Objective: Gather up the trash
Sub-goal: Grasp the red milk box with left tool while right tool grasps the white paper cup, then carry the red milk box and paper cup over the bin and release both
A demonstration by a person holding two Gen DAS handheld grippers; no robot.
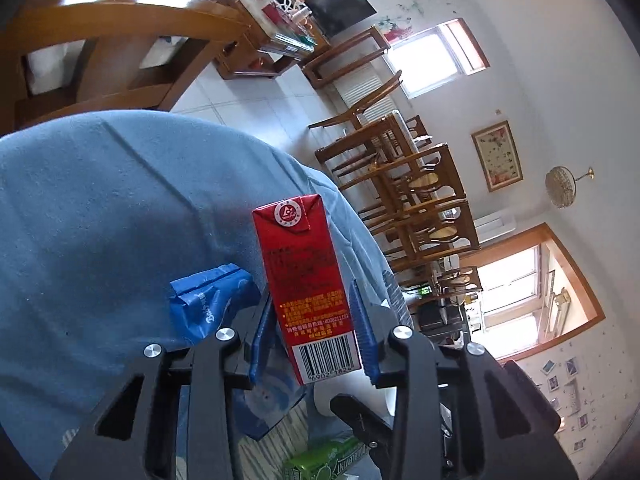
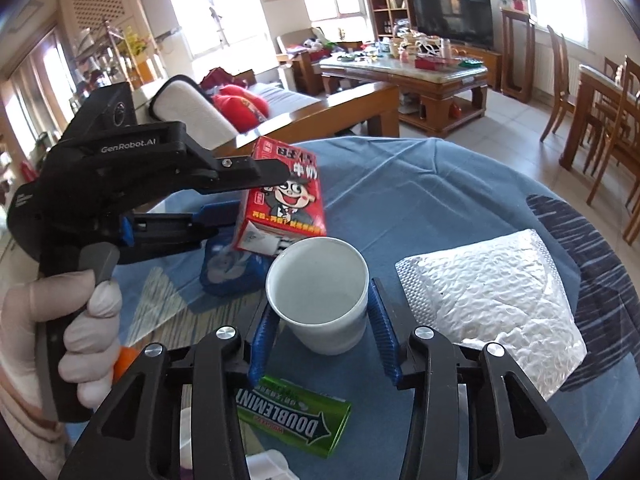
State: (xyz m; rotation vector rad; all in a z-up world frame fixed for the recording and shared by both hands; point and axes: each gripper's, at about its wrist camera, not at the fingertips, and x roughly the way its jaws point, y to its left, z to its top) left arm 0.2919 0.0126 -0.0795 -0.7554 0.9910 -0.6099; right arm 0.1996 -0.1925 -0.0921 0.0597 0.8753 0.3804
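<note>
Clamped from both sides, the red milk carton (image 1: 310, 292) sits between the blue pads of the left gripper (image 1: 316, 320); from the right wrist view the carton (image 2: 282, 196) is lifted and tilted, apart from the blue cloth (image 2: 440, 200), just above the far left rim of the white cup (image 2: 318, 292). The right gripper (image 2: 320, 336) stands spread, one pad on each side of the cup, contact unclear. Near the cup lies a green Doublemint gum pack (image 2: 292, 420); to the right, a silver bubble mailer (image 2: 492, 308) reaches toward the right edge of the cloth. A blue wrapper (image 2: 228, 268) lies left of the cup, under the carton. Far across the cloth, the surface is bare up to its rounded edge.
</note>
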